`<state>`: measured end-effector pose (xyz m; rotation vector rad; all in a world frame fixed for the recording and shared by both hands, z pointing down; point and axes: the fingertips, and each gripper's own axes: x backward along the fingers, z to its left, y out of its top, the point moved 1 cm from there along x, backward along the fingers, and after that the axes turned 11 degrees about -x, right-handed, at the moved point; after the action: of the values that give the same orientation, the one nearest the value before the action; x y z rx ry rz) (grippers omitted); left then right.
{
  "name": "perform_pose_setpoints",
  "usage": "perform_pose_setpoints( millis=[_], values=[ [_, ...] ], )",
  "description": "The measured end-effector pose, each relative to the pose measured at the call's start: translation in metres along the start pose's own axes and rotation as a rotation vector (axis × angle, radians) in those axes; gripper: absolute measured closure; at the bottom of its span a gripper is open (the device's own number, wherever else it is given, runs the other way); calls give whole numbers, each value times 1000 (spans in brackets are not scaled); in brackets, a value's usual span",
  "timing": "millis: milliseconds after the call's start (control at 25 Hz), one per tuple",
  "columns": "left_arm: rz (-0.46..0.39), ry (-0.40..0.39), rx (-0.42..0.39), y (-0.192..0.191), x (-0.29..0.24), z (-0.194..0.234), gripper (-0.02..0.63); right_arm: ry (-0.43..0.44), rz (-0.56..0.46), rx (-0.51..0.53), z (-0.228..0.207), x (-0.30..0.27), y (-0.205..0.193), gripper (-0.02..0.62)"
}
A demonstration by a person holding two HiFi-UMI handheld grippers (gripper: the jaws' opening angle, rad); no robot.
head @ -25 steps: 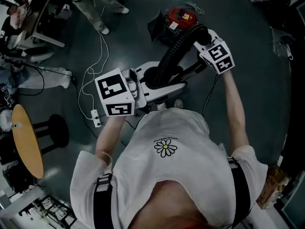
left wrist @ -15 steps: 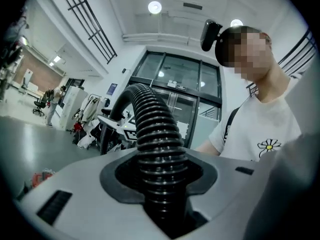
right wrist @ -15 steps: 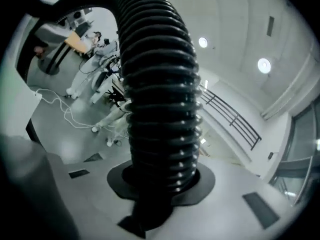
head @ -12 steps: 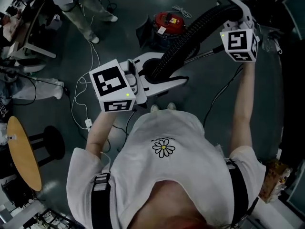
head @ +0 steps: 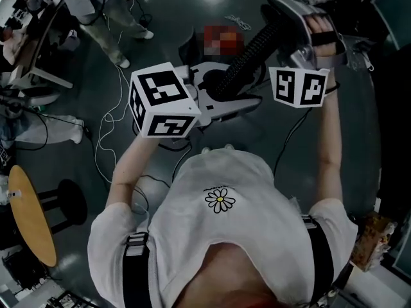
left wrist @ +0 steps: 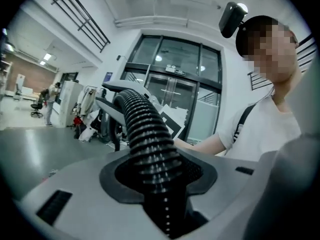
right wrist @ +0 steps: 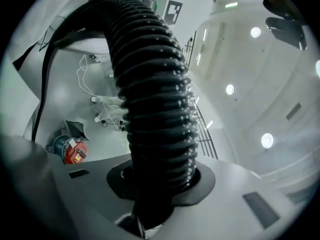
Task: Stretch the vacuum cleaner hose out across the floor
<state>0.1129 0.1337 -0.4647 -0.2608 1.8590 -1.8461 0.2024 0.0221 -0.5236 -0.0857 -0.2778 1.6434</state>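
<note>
Head view: left tool [head: 215, 96] and right tool [head: 277, 23] both clamp the black hose [head: 249, 55], upper centre of frame, spaced apart along it, presumably to pull that length straight.

An open office-lab: desk [head: 33, 43], round wooden table [head: 26, 217], glass partition [left wrist: 175, 74].

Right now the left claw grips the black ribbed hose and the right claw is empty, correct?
No. The right claw is not empty: the right gripper view shows it shut on the hose too. The left claw does grip it.
</note>
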Motion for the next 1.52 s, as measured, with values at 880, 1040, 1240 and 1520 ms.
perform_pose_setpoints(
  millis=[880, 1040, 1240, 1520],
  values=[
    [-421, -263, 274, 14, 9, -65, 456, 663, -327, -813, 98, 37, 29, 359],
    [-379, -297, 221, 12, 10, -84, 456, 825, -69, -886, 158, 38, -21, 359],
    [-376, -310, 188, 16, 10, -91, 456, 841, 55, -896, 237, 16, -58, 369],
    [-328, -137, 183, 9, 16, -75, 456, 486, 196, -867, 157, 1, -85, 410]
  ],
)
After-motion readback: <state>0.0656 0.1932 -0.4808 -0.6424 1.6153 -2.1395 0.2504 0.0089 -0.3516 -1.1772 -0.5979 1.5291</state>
